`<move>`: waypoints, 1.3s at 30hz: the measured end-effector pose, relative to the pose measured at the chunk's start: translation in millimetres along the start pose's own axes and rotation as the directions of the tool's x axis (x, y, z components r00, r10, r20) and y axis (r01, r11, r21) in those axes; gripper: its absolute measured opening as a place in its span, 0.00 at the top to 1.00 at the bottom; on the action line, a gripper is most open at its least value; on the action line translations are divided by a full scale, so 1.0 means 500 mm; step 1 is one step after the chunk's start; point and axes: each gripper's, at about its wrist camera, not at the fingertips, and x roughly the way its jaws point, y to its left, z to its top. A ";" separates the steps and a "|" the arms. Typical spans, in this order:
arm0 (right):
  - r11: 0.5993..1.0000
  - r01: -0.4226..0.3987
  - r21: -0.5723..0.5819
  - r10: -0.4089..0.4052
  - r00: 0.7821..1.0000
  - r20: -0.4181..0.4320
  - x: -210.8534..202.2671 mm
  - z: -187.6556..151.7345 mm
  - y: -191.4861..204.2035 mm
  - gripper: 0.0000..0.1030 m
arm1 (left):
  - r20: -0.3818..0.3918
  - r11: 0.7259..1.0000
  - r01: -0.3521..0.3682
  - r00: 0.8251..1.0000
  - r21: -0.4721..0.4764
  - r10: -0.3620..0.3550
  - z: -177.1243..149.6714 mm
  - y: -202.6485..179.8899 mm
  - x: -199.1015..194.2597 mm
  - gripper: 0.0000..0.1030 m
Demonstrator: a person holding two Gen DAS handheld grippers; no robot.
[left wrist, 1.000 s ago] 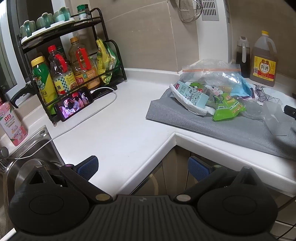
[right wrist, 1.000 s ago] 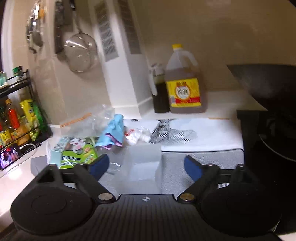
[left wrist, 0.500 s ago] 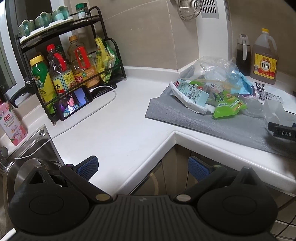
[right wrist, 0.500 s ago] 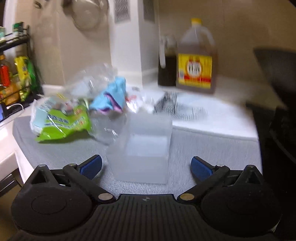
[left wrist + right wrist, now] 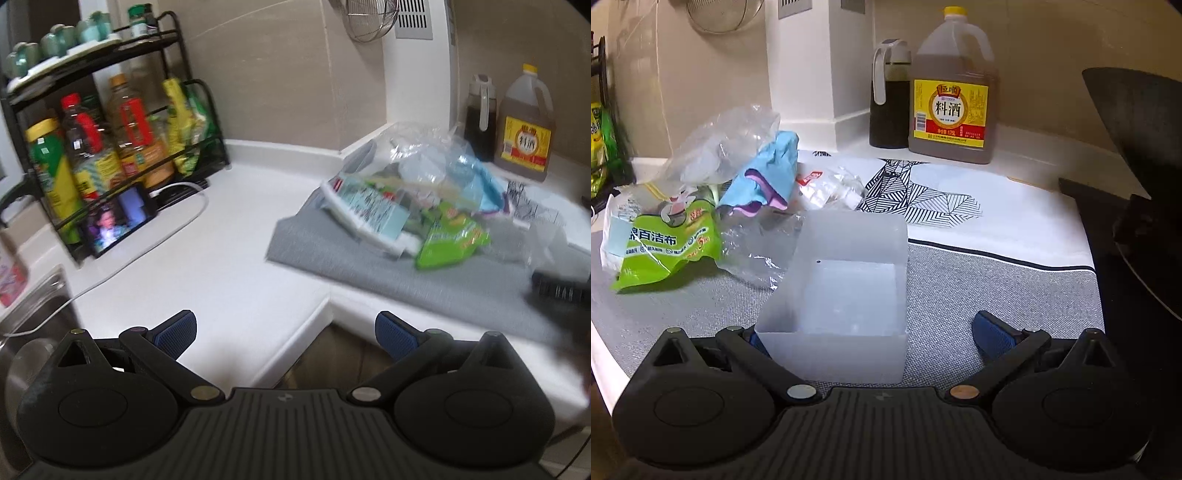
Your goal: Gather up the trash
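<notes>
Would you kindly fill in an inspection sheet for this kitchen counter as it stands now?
Surface: white counter with a grey mat.
Job's things: green wrapper, blue glove, clear bags piled on the mat; translucent box open, upright.
Clutter: cooking wine jug, dark bottle, bottle rack.
Grippers: left hand-held gripper open, empty; right hand-held gripper open, box between its fingers, right pad clear of it.
Cables: white cable to the phone.
Surroundings: sink, hanging strainer.
</notes>
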 end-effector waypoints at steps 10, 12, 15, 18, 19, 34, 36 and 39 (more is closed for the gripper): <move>1.000 -0.009 0.015 0.009 1.000 -0.004 0.000 0.001 -0.004 0.00 | 0.005 0.990 0.141 0.990 -0.030 -0.141 0.149 -0.070 0.105 0.00; 1.000 -0.014 0.023 0.014 1.000 -0.001 -0.001 0.000 -0.006 0.00 | 0.005 0.986 0.164 0.987 -0.038 -0.164 0.169 -0.086 0.122 0.00; 0.999 -0.022 0.036 0.022 1.000 0.003 -0.003 0.000 -0.009 0.00 | 0.024 0.981 0.189 0.982 0.038 -0.190 0.187 -0.123 0.137 0.00; 0.999 -0.025 0.041 0.025 1.000 0.005 -0.002 -0.001 -0.010 0.00 | 0.040 0.954 0.225 0.971 0.197 -0.237 0.183 -0.171 0.143 0.00; 0.999 -0.025 0.041 0.025 1.000 0.005 -0.002 -0.001 -0.010 0.00 | 0.042 0.936 0.236 0.966 0.261 -0.256 0.179 -0.188 0.144 0.00; 1.000 0.021 -0.014 -0.021 1.000 -0.002 0.002 -0.001 0.009 0.00 | 0.101 0.765 0.135 0.962 0.629 -0.253 0.169 -0.383 0.227 0.01; 1.000 0.021 -0.011 -0.021 1.000 -0.002 0.002 -0.001 0.008 0.00 | 0.097 0.763 0.158 0.956 0.626 -0.278 0.178 -0.389 0.228 0.17; 1.000 0.017 0.002 -0.017 1.000 0.008 -0.002 -0.001 0.005 0.01 | 0.000 0.797 0.236 0.959 0.556 -0.283 0.206 -0.378 0.238 0.99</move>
